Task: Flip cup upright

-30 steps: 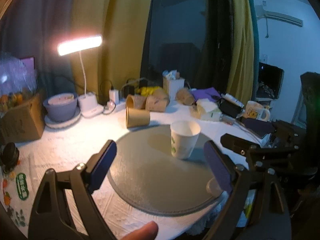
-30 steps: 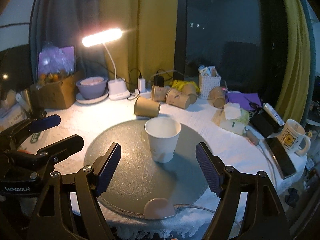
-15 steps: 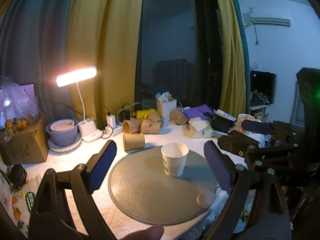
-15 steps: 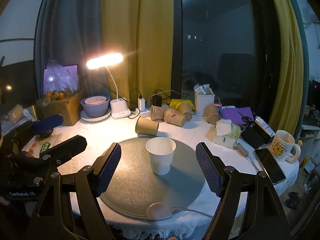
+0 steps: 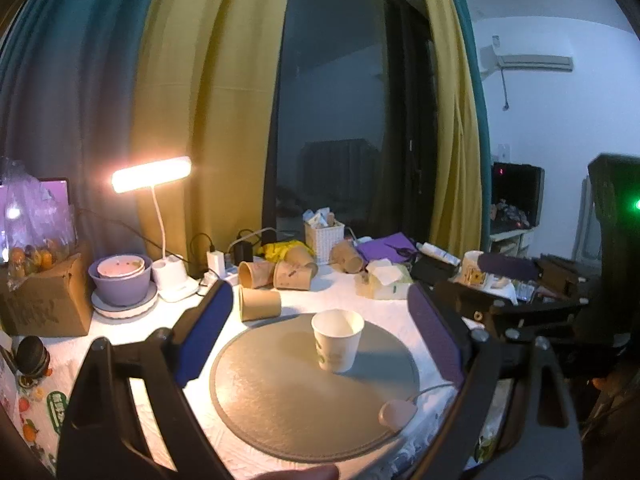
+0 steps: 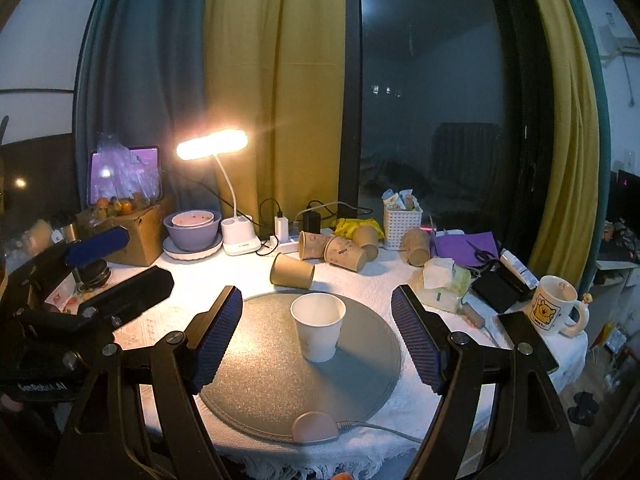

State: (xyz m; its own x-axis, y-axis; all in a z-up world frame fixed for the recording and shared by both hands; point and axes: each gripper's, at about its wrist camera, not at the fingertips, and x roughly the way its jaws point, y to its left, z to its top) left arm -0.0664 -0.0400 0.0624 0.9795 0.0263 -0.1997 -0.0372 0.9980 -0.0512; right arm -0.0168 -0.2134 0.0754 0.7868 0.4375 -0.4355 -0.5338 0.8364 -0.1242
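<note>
A white paper cup [image 5: 337, 340] stands upright, mouth up, on a round grey mat [image 5: 280, 392]; it also shows in the right wrist view [image 6: 318, 326] on the mat [image 6: 256, 384]. My left gripper [image 5: 320, 332] is open and empty, held back from the cup and well above the table. My right gripper [image 6: 316, 332] is open and empty, also back from the cup. Each gripper shows in the other's view: the right one [image 5: 508, 280] at the right, the left one [image 6: 108, 260] at the left.
Several brown paper cups [image 6: 291, 270] lie on their sides behind the mat. A lit desk lamp [image 6: 212, 146], purple bowl [image 6: 192, 230], cardboard box [image 6: 132, 232], white basket [image 6: 402, 224], tissue pack [image 6: 440, 280], phone [image 6: 526, 340] and cartoon mug [image 6: 554, 310] crowd the white-clothed table. A pink puck [image 6: 314, 428] sits at the mat's front edge.
Both grippers have pulled back and risen from the cup, which looks smaller and farther now. The cup stays upright on the mat.
</note>
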